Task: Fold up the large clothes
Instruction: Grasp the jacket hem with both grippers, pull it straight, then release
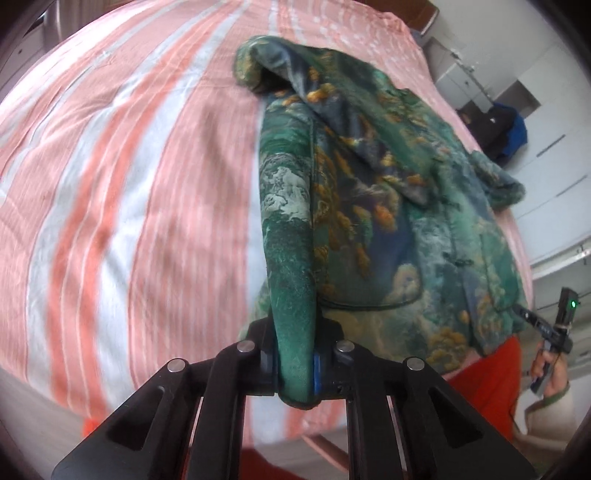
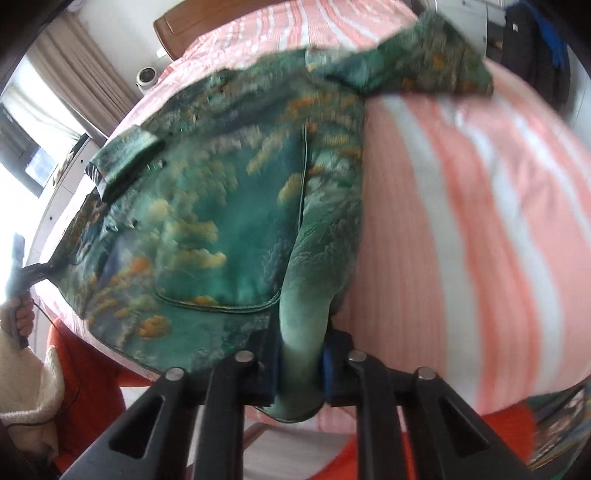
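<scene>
A green jacket [image 1: 388,221] printed with blue and orange landscape lies on a pink and white striped bed [image 1: 129,184]. Its near hem corner is bunched between the blue pads of my left gripper [image 1: 295,363], which is shut on it. In the right wrist view the same jacket [image 2: 207,206] spreads to the left, and my right gripper [image 2: 301,369] is shut on a bunched fold of its other near hem corner. One sleeve [image 1: 280,70] is folded across the jacket's top; another sleeve [image 2: 424,62] lies out on the bedcover.
The striped bedcover [image 2: 480,221] spreads wide beside the jacket. A wooden headboard [image 2: 192,26] and curtains [image 2: 74,66] stand at the far end. White cabinets [image 1: 546,166] and dark bags [image 1: 495,129] are past the bed. A hand [image 1: 550,373] holds the other gripper's handle.
</scene>
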`<state>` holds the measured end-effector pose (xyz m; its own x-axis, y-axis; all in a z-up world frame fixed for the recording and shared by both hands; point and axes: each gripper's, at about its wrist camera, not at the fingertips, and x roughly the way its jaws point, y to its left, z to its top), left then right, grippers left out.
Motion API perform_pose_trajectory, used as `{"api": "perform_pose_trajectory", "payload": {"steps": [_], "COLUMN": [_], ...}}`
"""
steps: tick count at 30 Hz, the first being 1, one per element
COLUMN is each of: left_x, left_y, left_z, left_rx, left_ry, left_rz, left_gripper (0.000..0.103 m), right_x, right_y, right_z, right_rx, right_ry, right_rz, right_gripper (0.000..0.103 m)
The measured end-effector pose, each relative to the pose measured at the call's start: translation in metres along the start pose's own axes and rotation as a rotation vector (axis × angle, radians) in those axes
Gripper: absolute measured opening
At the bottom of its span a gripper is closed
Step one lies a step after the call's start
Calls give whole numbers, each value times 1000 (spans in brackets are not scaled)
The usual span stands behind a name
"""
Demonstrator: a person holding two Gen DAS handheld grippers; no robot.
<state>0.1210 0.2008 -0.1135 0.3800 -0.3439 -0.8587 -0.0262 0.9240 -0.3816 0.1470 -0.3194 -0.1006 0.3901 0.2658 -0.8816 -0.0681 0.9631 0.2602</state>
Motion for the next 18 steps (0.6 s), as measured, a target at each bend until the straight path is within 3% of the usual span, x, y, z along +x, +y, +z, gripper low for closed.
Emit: {"api": "perform_pose_trajectory", "payload": {"steps": [5,9,11,13,14,16,18], "left_x": [-9,8,11,3,-3,-16,-36], "left_y": [-19,-2,2,2,-2,-12,-18], "left_z": [-42,-54,-54,-54,-56,-59,-60], "left_rx": [66,25,11,37,55,97,132], "left_ry": [42,44,33,12,-3,-43,-95], "left_rz": [-22,-7,-2,25,56,123,165], "left_gripper": [10,10,14,28,34,58,72], "right_x": [-31,-4,12,14,12,6,-8], "right_y": [-15,-34,-25,-20,-17,-14,-13], "right_z": [-5,-18,-14,-13,-13,-14,-18], "right_rx": [14,51,25,8,6,10,24], "right_ry": [-27,35,44,35,27,2,-31], "right_rz": [-77,-113,-155,-182,-189,-213,-243], "right_gripper": [15,15,15,16,22,34,59]}}
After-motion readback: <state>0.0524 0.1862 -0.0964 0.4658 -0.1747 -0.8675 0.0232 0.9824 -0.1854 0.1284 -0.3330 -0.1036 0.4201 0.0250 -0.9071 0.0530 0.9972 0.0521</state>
